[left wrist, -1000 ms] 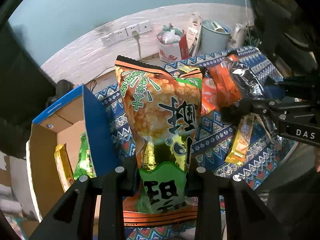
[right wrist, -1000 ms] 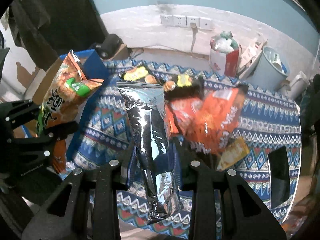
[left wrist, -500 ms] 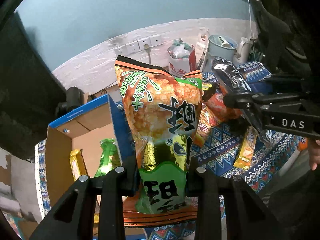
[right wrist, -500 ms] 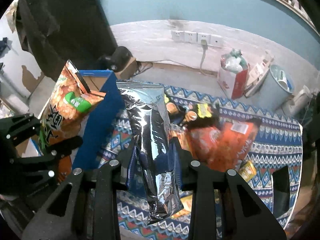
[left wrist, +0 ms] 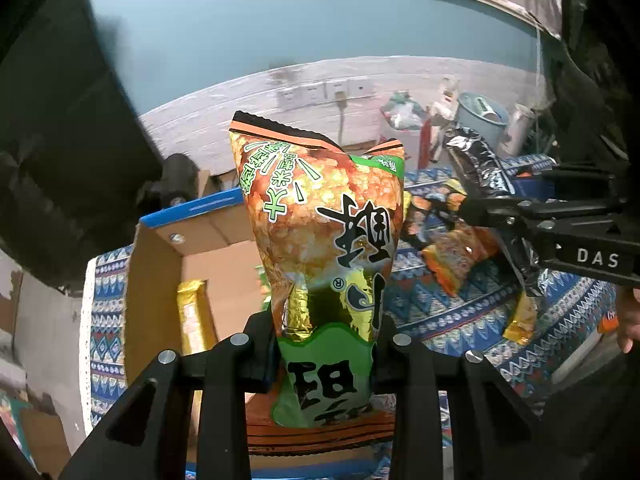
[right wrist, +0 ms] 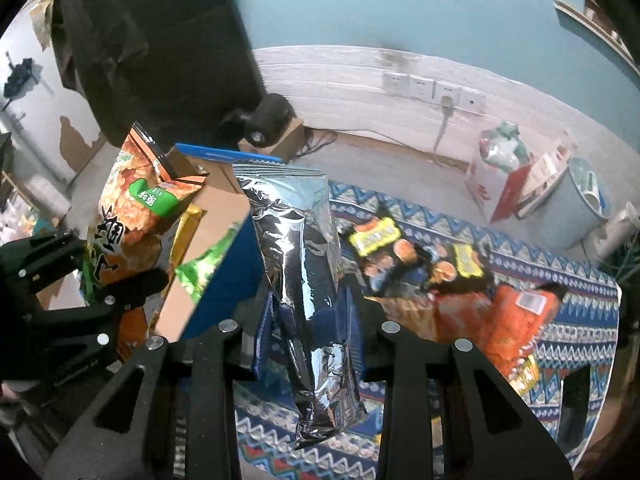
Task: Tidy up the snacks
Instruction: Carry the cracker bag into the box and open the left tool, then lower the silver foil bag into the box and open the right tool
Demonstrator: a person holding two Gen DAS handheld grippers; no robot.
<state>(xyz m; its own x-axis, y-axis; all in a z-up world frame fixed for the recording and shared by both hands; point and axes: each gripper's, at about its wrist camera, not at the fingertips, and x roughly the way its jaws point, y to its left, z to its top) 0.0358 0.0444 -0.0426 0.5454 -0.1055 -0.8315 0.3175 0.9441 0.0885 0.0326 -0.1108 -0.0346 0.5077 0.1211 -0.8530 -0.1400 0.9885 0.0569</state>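
Observation:
My left gripper (left wrist: pixel 326 340) is shut on an orange and green snack bag (left wrist: pixel 320 216), which stands upright in the air over the open cardboard box (left wrist: pixel 160 280) with blue outer sides. My right gripper (right wrist: pixel 310 320) is shut on a silver foil packet (right wrist: pixel 300 248) with a blue face, held above the box's blue right wall (right wrist: pixel 232 280). Each wrist view shows the other gripper: the right gripper (left wrist: pixel 520 220) with the silver packet (left wrist: pixel 476 164), and the left gripper (right wrist: pixel 100 292) with the orange bag (right wrist: pixel 132 208). A gold packet (left wrist: pixel 194 320) and a green packet (right wrist: pixel 204 264) lie inside the box.
More snacks lie on the patterned blue cloth (right wrist: pixel 568 336): dark packs with yellow labels (right wrist: pixel 416 256), orange bags (right wrist: pixel 504 320), a yellow bar (left wrist: pixel 520 320). By the wall stand a red and white bag (right wrist: pixel 500 176), a pale bin (right wrist: pixel 576 200) and wall sockets (right wrist: pixel 432 88). A dark cabinet (right wrist: pixel 160 40) rises at the left.
Both grippers have carried their packets leftward and a little higher, from above the cloth to above the box. The box now lies beneath the left gripper. Both grips are unchanged.

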